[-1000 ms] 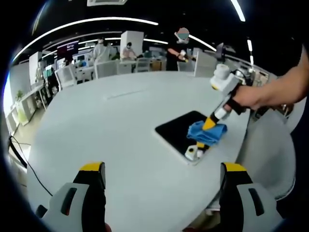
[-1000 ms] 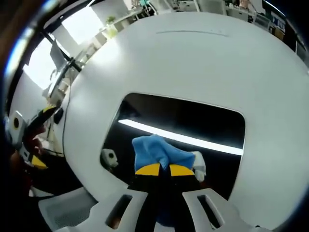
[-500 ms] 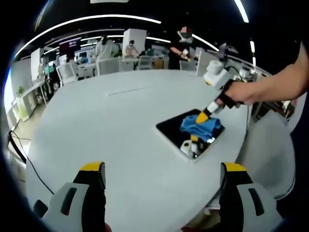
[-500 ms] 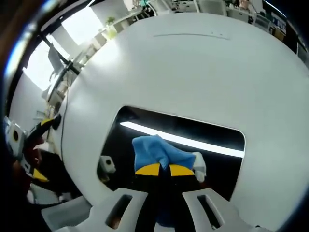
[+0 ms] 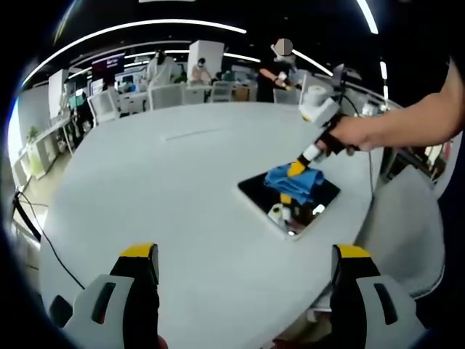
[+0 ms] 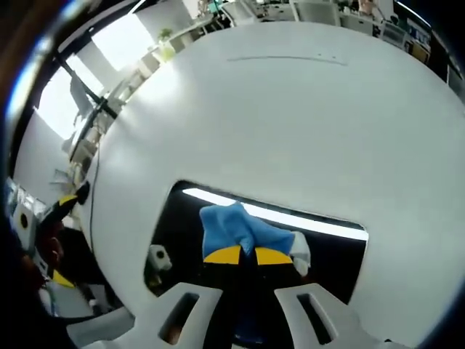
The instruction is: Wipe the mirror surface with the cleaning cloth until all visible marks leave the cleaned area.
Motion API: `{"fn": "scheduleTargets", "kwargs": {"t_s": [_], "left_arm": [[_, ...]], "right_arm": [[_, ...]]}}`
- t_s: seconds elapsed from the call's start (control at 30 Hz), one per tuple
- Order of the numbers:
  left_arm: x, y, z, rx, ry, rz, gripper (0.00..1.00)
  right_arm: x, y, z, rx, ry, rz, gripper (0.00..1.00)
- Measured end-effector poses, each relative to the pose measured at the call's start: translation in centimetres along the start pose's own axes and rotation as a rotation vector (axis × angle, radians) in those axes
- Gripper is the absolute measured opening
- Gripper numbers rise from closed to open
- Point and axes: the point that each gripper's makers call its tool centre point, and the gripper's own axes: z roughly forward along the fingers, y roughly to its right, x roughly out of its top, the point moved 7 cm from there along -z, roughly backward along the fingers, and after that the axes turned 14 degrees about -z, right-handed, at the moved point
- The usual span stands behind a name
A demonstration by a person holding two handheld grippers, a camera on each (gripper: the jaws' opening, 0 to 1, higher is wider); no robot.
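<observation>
In the right gripper view the right gripper (image 6: 240,255) is seen clamped on the blue cloth (image 6: 236,227), pressed onto the mirror (image 6: 182,225) at lower centre. The left gripper (image 5: 243,256) is held apart — empty — at the bottom of its view, with the mirror (image 5: 256,193) right of centre on the table (image 5: 167,189), long axis running lower-right.
</observation>
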Motion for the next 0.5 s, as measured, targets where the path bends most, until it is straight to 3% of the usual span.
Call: {"fn": "scheduleTargets", "kwargs": {"t_s": [0.5], "left_arm": [[0.0, -0.6, -0.7, 0.024, -0.003, -0.011, 0.99]], "right_arm": [[2.4, 1.6, 1.1, -0.019, 0.001, -0.032, 0.0]]}}
